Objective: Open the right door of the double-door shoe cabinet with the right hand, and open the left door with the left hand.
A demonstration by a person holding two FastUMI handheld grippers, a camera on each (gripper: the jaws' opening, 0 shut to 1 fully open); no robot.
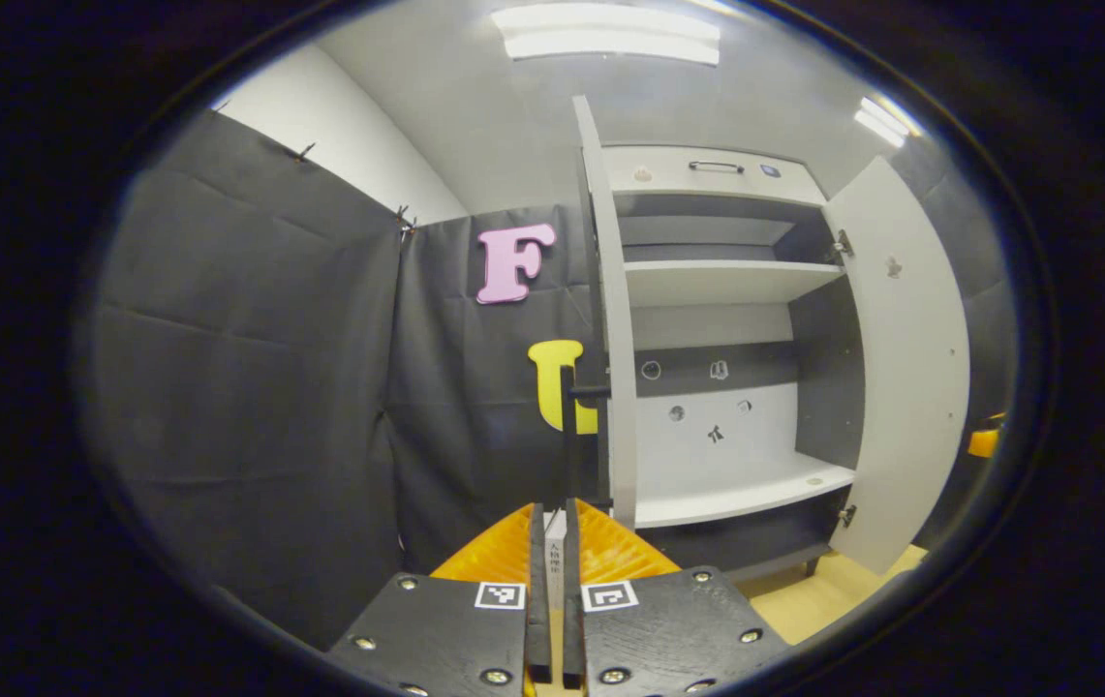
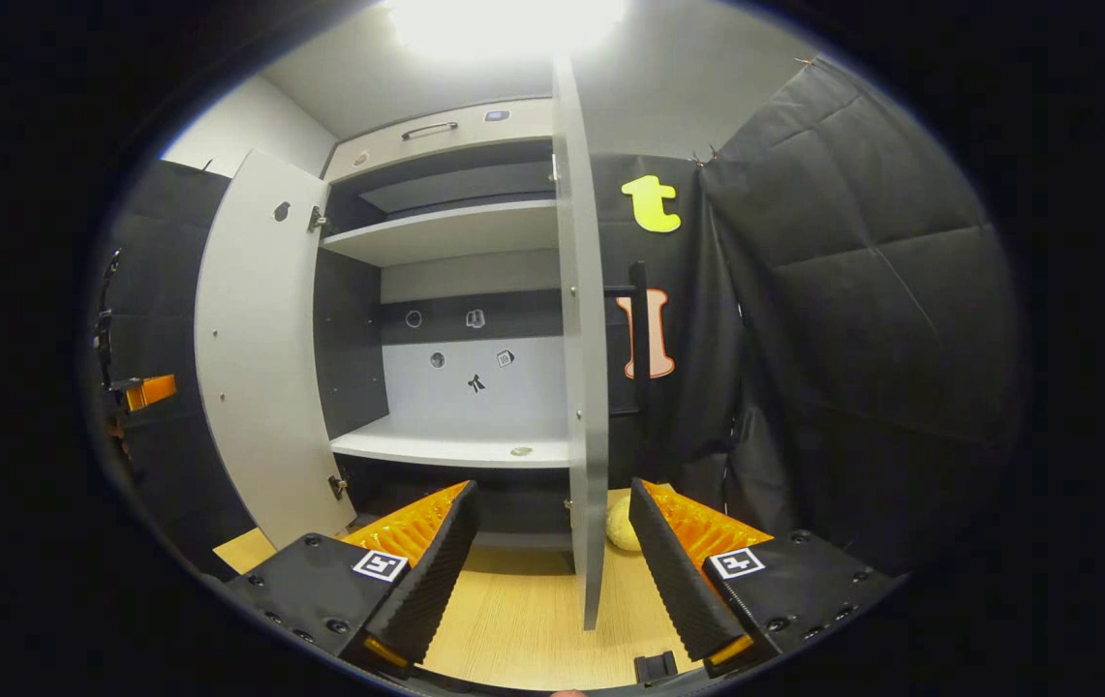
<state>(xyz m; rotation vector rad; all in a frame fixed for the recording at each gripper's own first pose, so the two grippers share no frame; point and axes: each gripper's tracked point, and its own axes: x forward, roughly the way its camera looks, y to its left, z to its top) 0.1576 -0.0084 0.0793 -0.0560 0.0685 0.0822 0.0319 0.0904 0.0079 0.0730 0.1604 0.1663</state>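
We see both doors swung open: left gripper [image 1: 553, 542] clenched on left door's [image 1: 616, 319] edge; right gripper [image 2: 552, 542] released, straddling right door [image 2: 583, 339].

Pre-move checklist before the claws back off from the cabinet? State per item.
1. Left door swung out, seen edge-on: ok.
2. Right door swung out, seen edge-on: ok.
3. Left claw released from the left door's handle: not ok, its fingers are shut on the black bar.
4. Right claw released: ok, fingers spread wide with the right door's edge between them, untouched.
5. Right door's handle free: ok, nothing on it.
6. Whether either door is at its full travel: cannot tell.
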